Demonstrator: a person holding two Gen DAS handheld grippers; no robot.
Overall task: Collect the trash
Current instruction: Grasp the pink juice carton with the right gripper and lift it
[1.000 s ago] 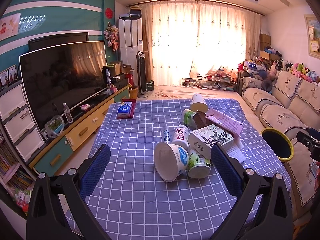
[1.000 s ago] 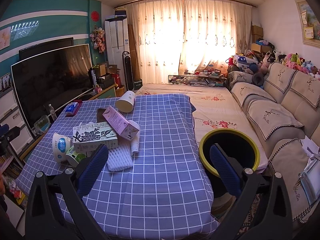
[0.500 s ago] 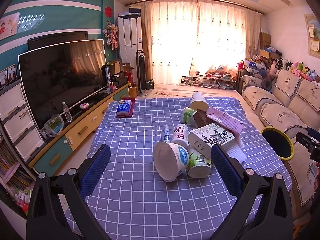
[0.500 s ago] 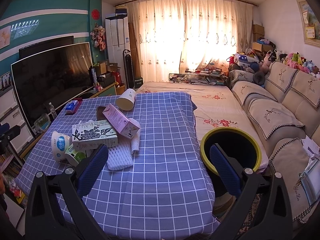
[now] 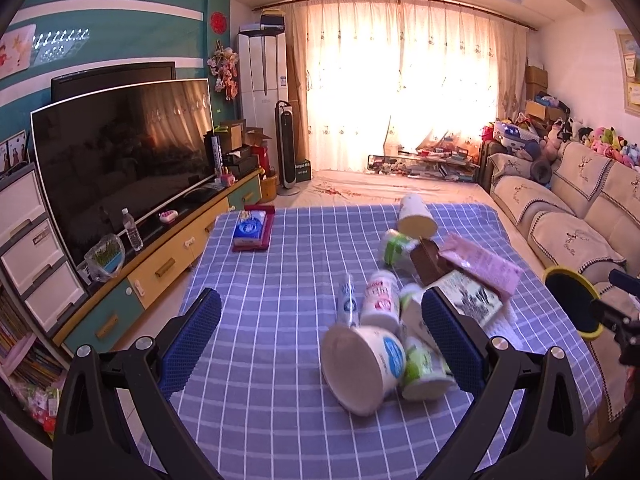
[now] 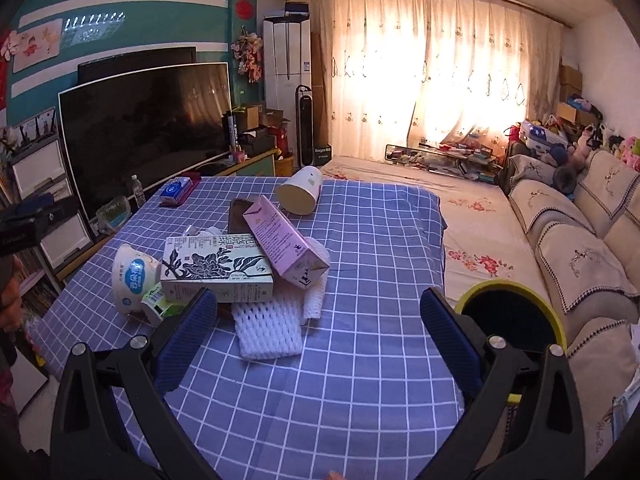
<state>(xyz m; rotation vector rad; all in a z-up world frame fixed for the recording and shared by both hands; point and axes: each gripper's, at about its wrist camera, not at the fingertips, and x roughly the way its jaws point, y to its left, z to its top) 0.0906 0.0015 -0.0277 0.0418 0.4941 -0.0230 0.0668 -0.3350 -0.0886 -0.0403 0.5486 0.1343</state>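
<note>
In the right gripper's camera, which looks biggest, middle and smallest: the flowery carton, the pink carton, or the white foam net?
Largest to smallest, as they look:
1. Flowery carton
2. Pink carton
3. White foam net, though part of it is hidden under the cartons and it lies nearer the camera, so its place is unsure.

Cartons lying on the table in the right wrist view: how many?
2. The green floral carton lies flat in the pile's middle; the pink carton leans across its top right corner, over the white foam net. More could be hidden beneath.
</note>
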